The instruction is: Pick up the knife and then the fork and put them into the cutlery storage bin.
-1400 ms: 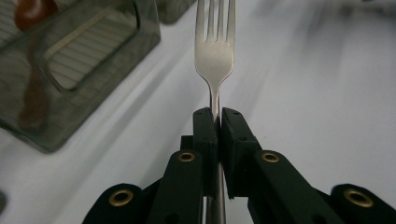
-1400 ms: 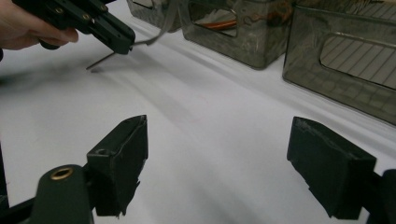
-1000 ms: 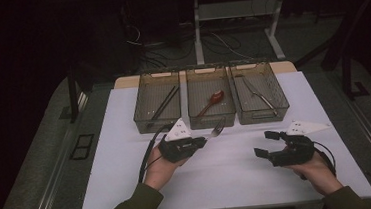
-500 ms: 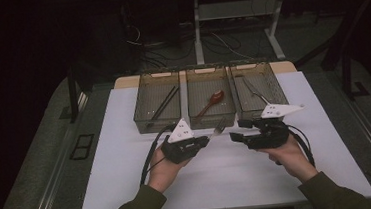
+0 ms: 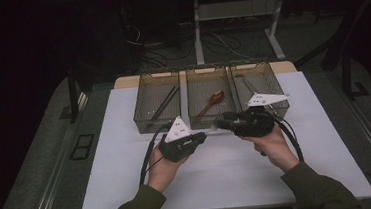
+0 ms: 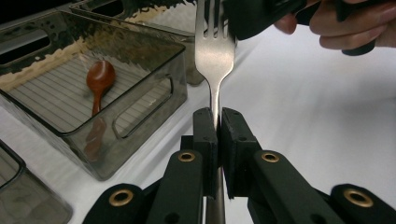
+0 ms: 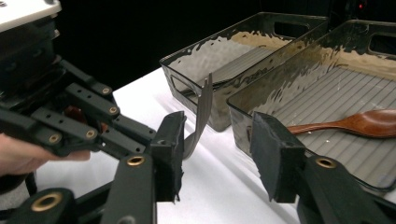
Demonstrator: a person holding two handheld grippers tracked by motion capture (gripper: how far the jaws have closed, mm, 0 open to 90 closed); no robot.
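Right gripper (image 5: 225, 120) moved to fork (image 6: 214, 51), jaws closing (untouched); left gripper (image 6: 218, 128) clamps handle.

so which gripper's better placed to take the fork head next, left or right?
Right, probably. The left gripper is already shut on the fork handle. The right gripper has just been closing, with its jaws either side of the fork head, not yet pressing on it.
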